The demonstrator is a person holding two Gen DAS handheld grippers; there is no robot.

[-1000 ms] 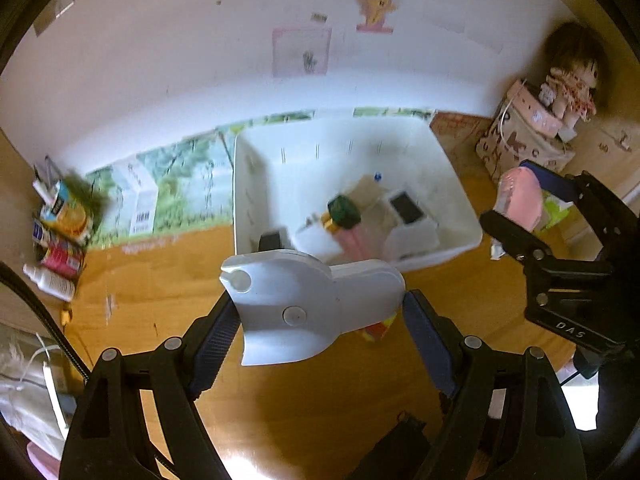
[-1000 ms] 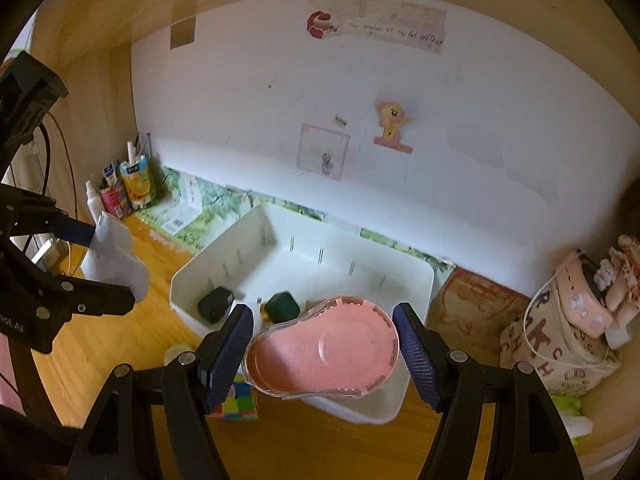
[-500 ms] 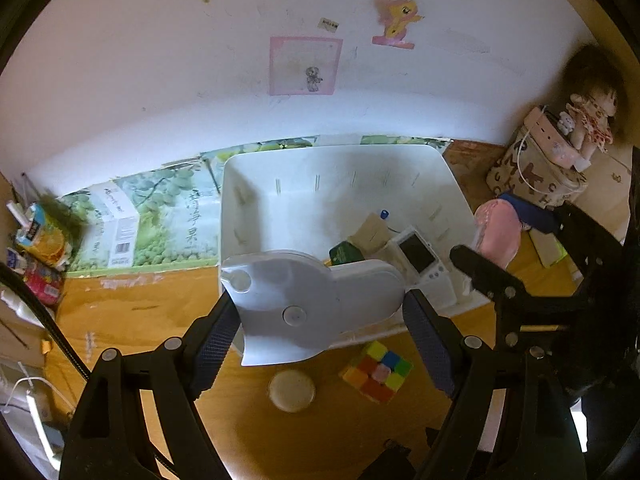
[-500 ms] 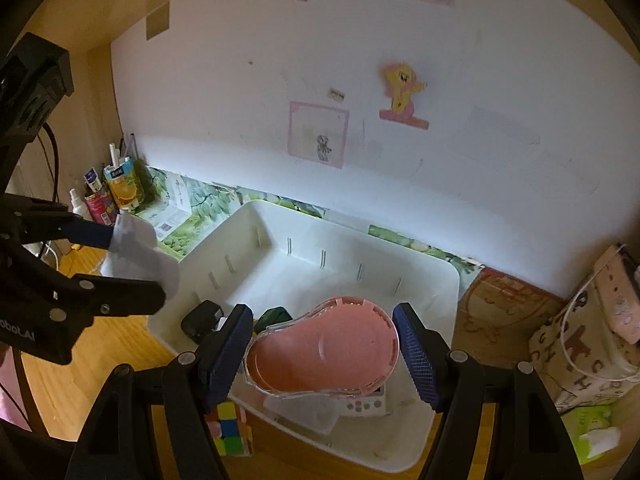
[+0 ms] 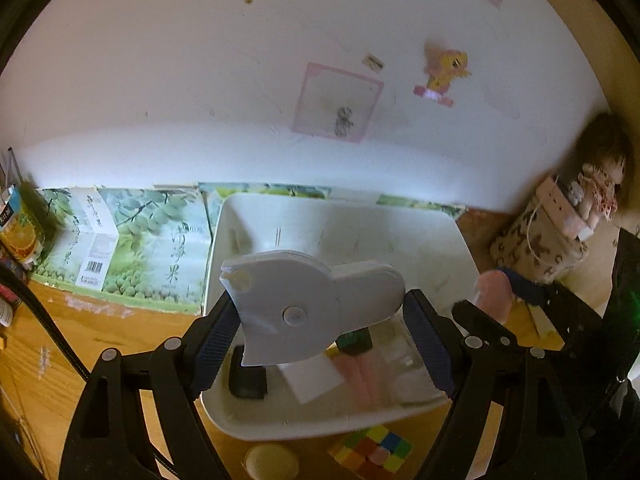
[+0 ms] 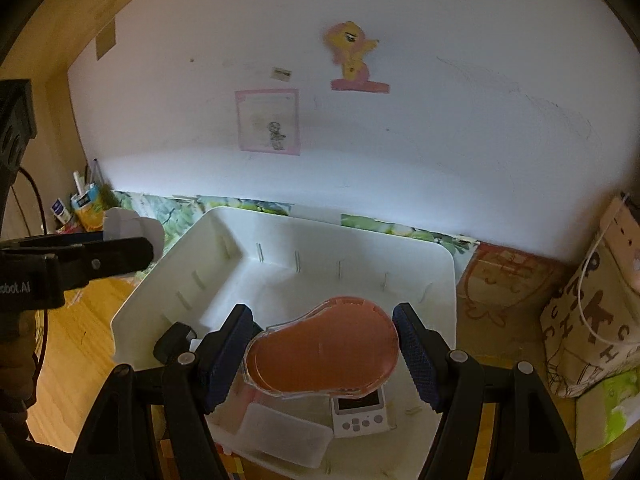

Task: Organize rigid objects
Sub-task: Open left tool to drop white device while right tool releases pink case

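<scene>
A wooden tabletop (image 5: 100, 344) carries a white plastic bin (image 5: 460, 248) against the wall. Beside it lies a flattened green fruit-print carton (image 5: 132, 248). Before the bin sit a multicoloured puzzle cube (image 5: 370, 450) and a small round cream lid (image 5: 271, 462).

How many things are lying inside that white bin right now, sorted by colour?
Lying in the white bin:
White: 3, namely the handheld game console, the translucent box and the flat white card
Black: 1, the black block
Green: 1, the dark green block
Pink: 1, the pink piece
Total: 6
</scene>
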